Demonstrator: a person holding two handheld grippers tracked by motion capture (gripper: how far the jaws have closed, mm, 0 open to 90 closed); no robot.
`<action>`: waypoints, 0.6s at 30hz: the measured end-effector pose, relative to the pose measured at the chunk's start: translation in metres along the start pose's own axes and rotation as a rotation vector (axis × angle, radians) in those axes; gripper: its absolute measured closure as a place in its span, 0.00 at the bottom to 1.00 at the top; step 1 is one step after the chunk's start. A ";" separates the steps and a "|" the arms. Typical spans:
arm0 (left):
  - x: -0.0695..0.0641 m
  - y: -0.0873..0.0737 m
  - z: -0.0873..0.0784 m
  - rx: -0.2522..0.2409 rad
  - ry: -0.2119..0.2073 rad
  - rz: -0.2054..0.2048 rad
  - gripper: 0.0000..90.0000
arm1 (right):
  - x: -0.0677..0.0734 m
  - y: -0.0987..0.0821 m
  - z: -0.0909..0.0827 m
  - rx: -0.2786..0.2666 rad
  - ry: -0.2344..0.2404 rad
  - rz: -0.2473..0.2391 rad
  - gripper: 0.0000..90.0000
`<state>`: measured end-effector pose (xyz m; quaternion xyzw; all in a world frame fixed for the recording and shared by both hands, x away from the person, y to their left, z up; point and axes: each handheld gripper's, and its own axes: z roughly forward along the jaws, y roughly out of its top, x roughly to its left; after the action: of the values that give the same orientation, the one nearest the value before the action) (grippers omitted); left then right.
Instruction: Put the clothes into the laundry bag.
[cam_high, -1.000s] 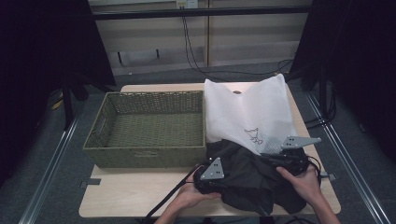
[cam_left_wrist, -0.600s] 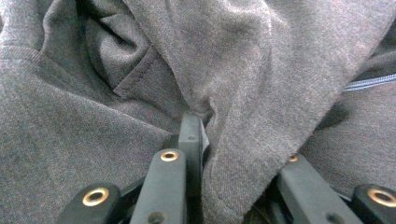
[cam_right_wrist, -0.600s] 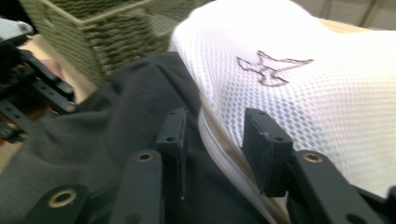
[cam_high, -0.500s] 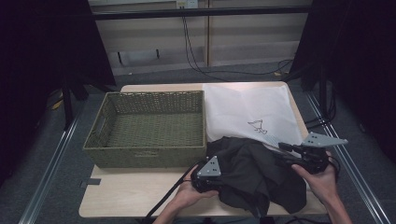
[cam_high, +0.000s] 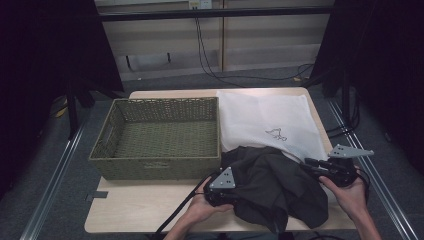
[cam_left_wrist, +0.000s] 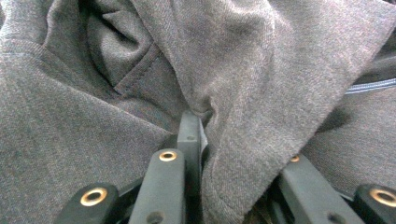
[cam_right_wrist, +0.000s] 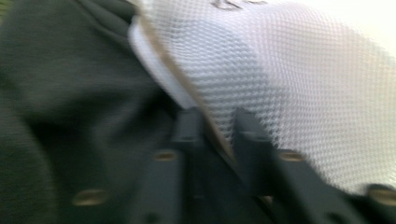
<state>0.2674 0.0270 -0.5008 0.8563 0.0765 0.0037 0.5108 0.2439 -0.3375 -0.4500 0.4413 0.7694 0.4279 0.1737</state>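
Observation:
A dark grey garment (cam_high: 272, 185) lies bunched at the table's front, overlapping the near edge of a white mesh bag (cam_high: 270, 117) that lies flat behind it. My left gripper (cam_high: 236, 192) is at the garment's left side. In the left gripper view it (cam_left_wrist: 205, 126) is shut on a fold of the grey cloth (cam_left_wrist: 70, 140), and its jaws have just tightened a little. My right gripper (cam_high: 309, 161) reaches the bag's front right corner. Its jaws (cam_right_wrist: 217, 123) have just been closing and now pinch the mesh bag's (cam_right_wrist: 303, 70) hem beside the dark cloth (cam_right_wrist: 70, 70); that view is blurred.
An empty green woven basket (cam_high: 155, 167) stands on the left half of the wooden table (cam_high: 140, 210). A cable trails from the left gripper over the table's front edge. Dark curtains and metal floor rails flank the table.
The white bag, held up and standing a second ago, now lies flat on the table. My right gripper has shifted right, to the bag's near edge. The left gripper has stayed put.

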 end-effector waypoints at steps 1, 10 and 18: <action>0.001 -0.001 0.000 -0.007 -0.009 -0.007 0.80 | 0.001 0.001 -0.001 -0.010 0.008 -0.010 0.98; -0.001 0.008 -0.011 -0.067 -0.039 0.042 0.56 | 0.021 0.022 -0.015 -0.092 0.076 -0.028 1.00; -0.009 0.023 0.020 0.062 0.009 0.113 0.08 | 0.028 0.026 -0.006 -0.076 0.101 -0.042 1.00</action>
<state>0.2627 -0.0021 -0.4895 0.8747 0.0305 0.0341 0.4825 0.2384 -0.3108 -0.4219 0.3959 0.7696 0.4745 0.1604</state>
